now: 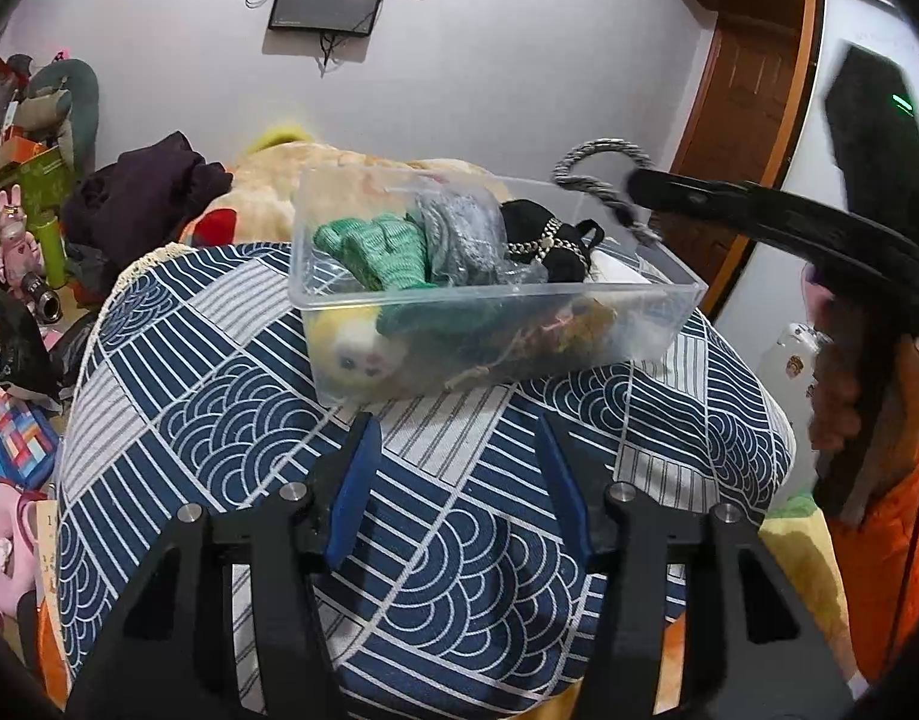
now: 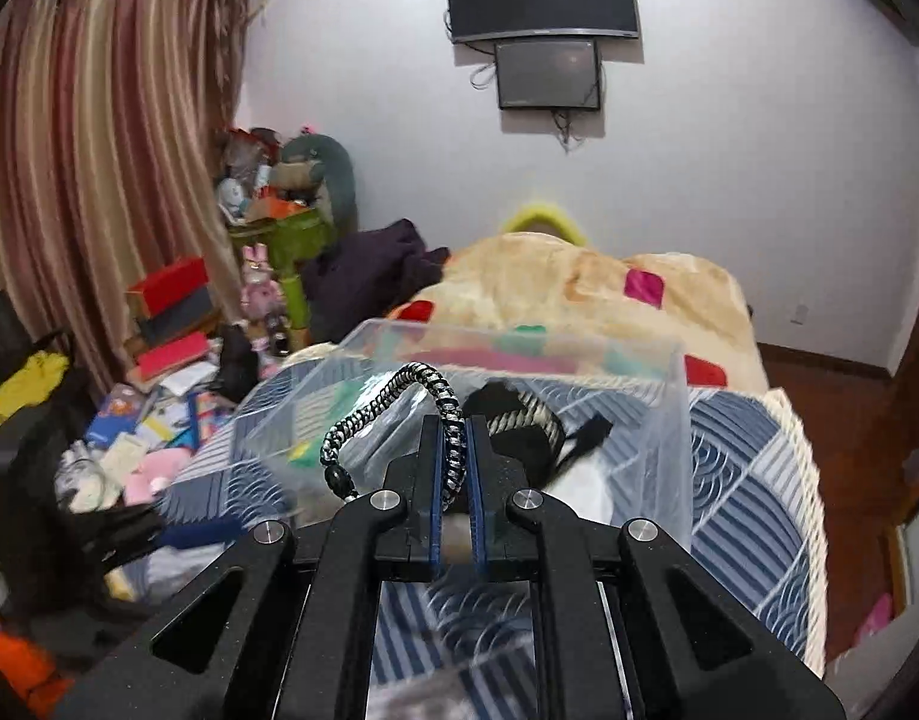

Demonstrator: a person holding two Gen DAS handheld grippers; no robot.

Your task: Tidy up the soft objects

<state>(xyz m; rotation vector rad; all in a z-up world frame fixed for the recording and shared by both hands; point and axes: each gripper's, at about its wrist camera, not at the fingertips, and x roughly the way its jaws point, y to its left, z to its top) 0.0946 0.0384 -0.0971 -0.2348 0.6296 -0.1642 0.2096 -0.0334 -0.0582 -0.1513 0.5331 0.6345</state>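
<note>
A clear plastic box (image 1: 651,291) sits on a blue-and-white patterned cushion (image 1: 231,372). It holds a green knitted glove (image 1: 381,249), a grey cloth (image 1: 459,228), a black item with a chain (image 1: 549,243) and a yellow-haired doll (image 1: 354,348). My left gripper (image 1: 456,456) is open and empty, low over the cushion in front of the box. My right gripper (image 2: 457,420) is shut on a black-and-white braided cord (image 2: 393,399) and holds it above the box (image 2: 669,450). The cord (image 1: 597,171) also shows in the left wrist view above the box's right end, with the right gripper (image 1: 636,183).
A bed with a beige patchwork blanket (image 2: 579,282) lies behind the cushion. A dark garment (image 2: 369,276) lies at its left. Books, boxes and toys (image 2: 159,396) litter the floor at the left. Two screens (image 2: 543,30) hang on the wall. A wooden door (image 1: 741,120) stands at the right.
</note>
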